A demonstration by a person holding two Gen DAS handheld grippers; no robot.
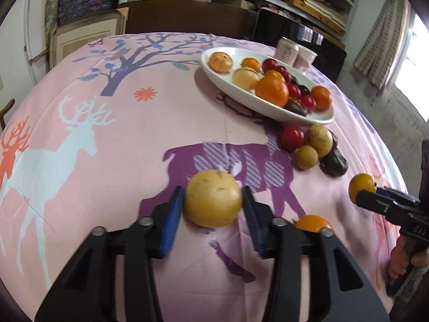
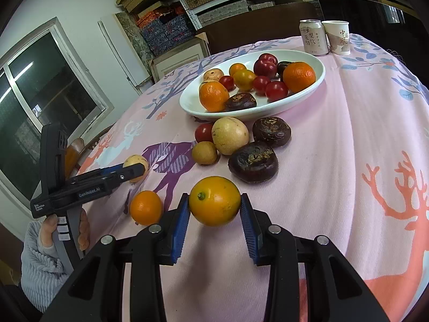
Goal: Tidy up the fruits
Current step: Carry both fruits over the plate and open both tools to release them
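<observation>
Left gripper [image 1: 213, 205]: clamped on a pale yellow fruit [image 1: 213, 198]; both blue pads touch its sides, and it sits just over the purple deer print on the cloth [image 1: 80, 86].
Right gripper [image 2: 214, 209]: grasps an orange-yellow citrus [image 2: 214, 200] with a green stem end, pads pressed on both sides, over the near part of the cloth.
Loose orange [image 2: 146, 207]: lies on the cloth just left of the right gripper, between the two grippers.
Bowl [image 2: 319, 73]: white, oval, at the far side of the table, well apart from both grippers; it holds oranges, red tomato-like fruits, pale round fruits and dark brown ones.
Cluster before the bowl: a red fruit [image 2: 204, 132], a large yellow fruit [image 2: 230, 135] and a small tan fruit [image 2: 204, 153] touch one another on the cloth, just in front of the bowl's near rim.
Dark fruits: two brown, flattened ones [image 2: 271, 131] [image 2: 253, 161] lie to the right of that cluster, one behind the other.
Can [image 2: 313, 37] and paper cup [image 2: 336, 37]: upright, side by side, behind the bowl.
Left hand [image 2: 80, 228]: wraps the left gripper's handle, a grey ribbed sleeve [image 2: 40, 263] below it.
</observation>
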